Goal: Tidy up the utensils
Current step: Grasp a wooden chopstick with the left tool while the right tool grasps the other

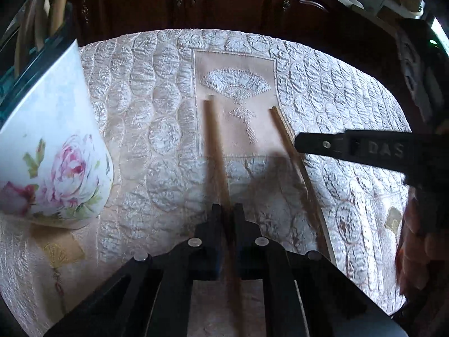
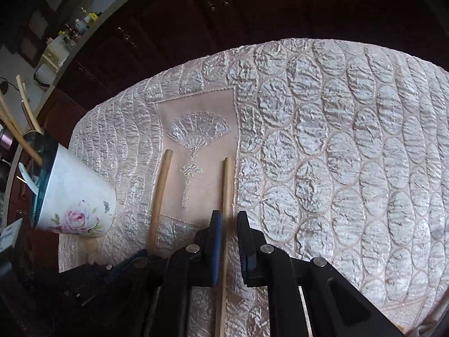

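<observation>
Two wooden chopsticks lie on the quilted cloth. My left gripper [image 1: 227,210] is shut on the left chopstick [image 1: 214,146], which runs forward between the fingers. The right chopstick [image 1: 291,151] lies beside it, with my right gripper's finger [image 1: 322,144] reaching over it from the right. In the right wrist view my right gripper [image 2: 228,219] is open around the right chopstick [image 2: 226,185], which lies against the blue pad of the left finger. The left chopstick [image 2: 160,193] lies to its left. A white floral cup [image 1: 53,151] [image 2: 75,199] holding several wooden utensils stands at the left.
The table carries a pale pink quilted cloth [image 2: 336,154] with an embroidered fan panel [image 1: 235,84]. Dark wooden cabinets [image 1: 196,0] stand beyond the far edge. A small fan patch [image 1: 59,255] lies near the cup's base.
</observation>
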Available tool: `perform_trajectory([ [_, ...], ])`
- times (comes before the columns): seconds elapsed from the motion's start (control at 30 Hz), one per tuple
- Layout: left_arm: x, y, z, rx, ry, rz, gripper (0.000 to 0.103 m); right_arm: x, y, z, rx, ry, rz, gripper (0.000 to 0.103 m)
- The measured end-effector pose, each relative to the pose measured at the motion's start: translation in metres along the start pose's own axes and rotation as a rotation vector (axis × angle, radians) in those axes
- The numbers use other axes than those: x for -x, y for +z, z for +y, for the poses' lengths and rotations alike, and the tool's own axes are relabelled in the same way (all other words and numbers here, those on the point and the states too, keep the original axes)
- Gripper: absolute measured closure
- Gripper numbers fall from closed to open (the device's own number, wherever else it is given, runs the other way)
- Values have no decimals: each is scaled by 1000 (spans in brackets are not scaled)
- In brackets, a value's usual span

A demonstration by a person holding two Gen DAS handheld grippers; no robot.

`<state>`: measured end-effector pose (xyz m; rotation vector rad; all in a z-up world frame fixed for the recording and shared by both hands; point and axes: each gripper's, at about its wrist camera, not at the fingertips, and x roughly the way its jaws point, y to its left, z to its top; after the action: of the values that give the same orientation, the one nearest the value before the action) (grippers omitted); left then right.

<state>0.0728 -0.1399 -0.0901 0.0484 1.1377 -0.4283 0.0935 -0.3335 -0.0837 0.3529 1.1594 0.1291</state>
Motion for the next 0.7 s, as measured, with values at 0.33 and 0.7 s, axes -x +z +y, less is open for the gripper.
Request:
perform_trajectory([
  [0.33,46,-40,8,-26,-36,-2,96,-20,-28,21,-4,14,17,96],
  [0.7,59,-93,8,-55,-64,71,96,1,-88,35,21,21,51,89],
])
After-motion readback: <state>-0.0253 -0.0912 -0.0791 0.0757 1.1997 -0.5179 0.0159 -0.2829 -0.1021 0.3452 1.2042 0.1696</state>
